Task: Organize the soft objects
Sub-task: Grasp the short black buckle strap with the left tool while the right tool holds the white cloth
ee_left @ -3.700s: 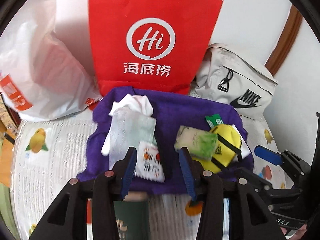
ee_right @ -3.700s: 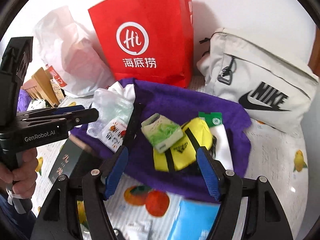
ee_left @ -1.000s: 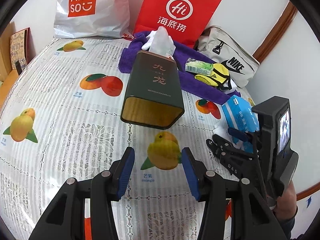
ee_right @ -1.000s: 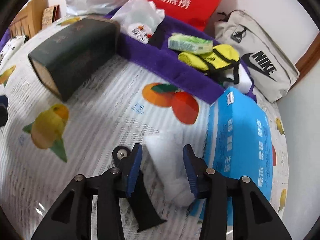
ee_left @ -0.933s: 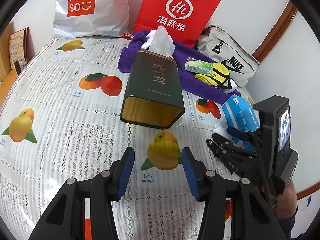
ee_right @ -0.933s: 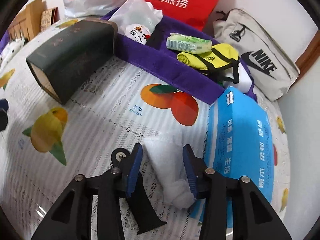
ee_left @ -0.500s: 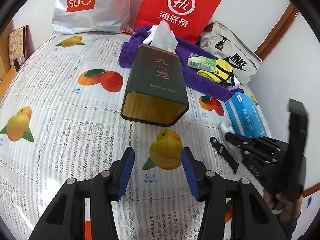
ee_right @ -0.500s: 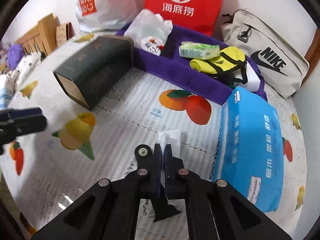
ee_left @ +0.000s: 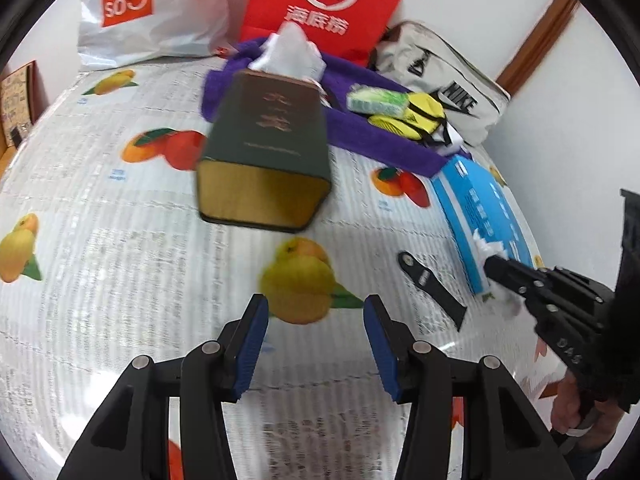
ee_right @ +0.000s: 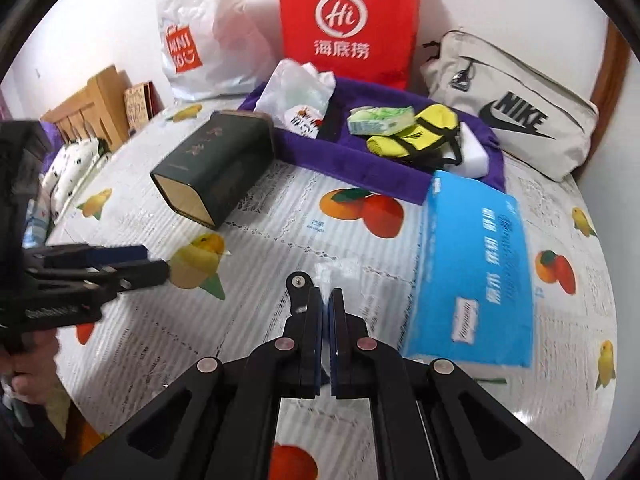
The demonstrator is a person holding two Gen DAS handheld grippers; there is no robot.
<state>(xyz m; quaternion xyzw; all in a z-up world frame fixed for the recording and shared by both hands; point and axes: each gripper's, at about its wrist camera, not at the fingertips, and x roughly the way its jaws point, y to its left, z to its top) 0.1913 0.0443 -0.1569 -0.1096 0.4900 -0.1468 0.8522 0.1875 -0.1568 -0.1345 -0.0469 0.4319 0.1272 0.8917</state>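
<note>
My right gripper (ee_right: 328,298) is shut on a small white tissue (ee_right: 338,270) and holds it just above the fruit-print tablecloth, left of the blue tissue pack (ee_right: 476,264). In the left wrist view the tissue (ee_left: 486,249) sticks out of the right gripper's tip (ee_left: 494,266) by the blue pack (ee_left: 480,216). My left gripper (ee_left: 316,320) is open and empty over a yellow mango print. A purple towel (ee_right: 360,164) at the back holds a plastic tissue bag (ee_right: 296,96), a green packet (ee_right: 380,118) and a yellow pouch (ee_right: 416,134).
A dark green tin box (ee_right: 218,164) lies on its side mid-table. A black strap piece (ee_left: 432,288) lies near the blue pack. A red Hi bag (ee_right: 344,20), a white Miniso bag (ee_right: 200,40) and a grey Nike bag (ee_right: 516,120) line the wall.
My right gripper closed on the white tissue and lifted back with it. My left gripper stayed open and drifted slightly.
</note>
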